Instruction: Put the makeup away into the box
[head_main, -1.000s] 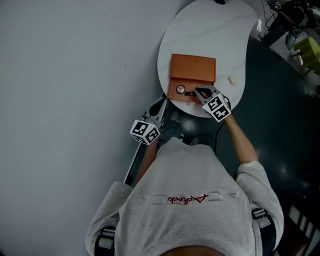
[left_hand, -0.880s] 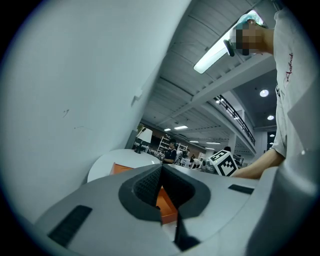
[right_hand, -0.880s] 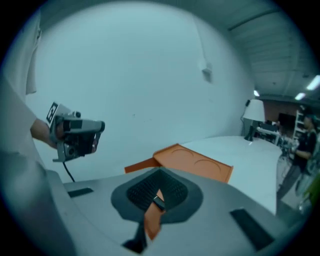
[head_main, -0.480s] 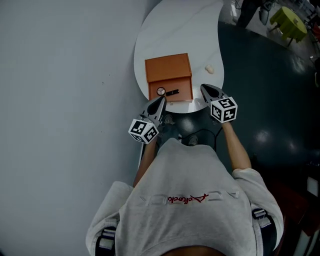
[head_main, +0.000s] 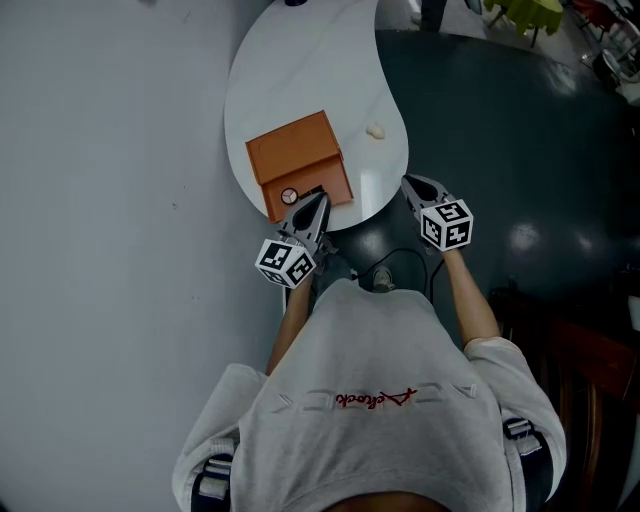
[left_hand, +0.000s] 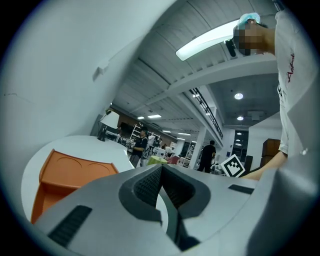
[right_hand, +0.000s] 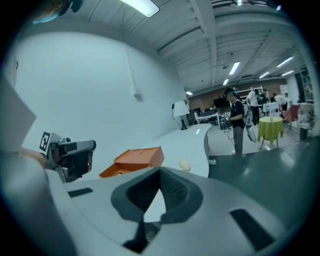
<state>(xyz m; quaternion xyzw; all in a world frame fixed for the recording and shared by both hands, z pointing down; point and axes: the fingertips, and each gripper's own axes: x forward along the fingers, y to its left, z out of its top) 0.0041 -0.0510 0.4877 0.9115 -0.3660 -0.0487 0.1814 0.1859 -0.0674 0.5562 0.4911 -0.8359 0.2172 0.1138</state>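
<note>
An orange box (head_main: 296, 160) lies open on the white oval table (head_main: 310, 70), near its front edge. In its front tray sits a small round compact (head_main: 290, 197); a thin black makeup stick (head_main: 308, 192) beside it is partly covered by my left gripper. A small cream lump (head_main: 375, 131) lies on the table to the right of the box. My left gripper (head_main: 318, 203) is shut and empty, its tips at the box's front edge. My right gripper (head_main: 410, 185) is shut and empty at the table's near right edge, apart from the box. The left gripper view shows the box (left_hand: 75, 175); the right gripper view shows the box (right_hand: 135, 160) and the lump (right_hand: 185, 165).
A grey wall (head_main: 100, 200) runs along the left of the table. Dark floor (head_main: 520, 150) spreads to the right. Far back stand several people and a yellow-green table (right_hand: 272, 127).
My right gripper has drawn back from the box's tray to the table's near right edge, leaving the black stick in the tray. The left gripper has come up to the box's front.
</note>
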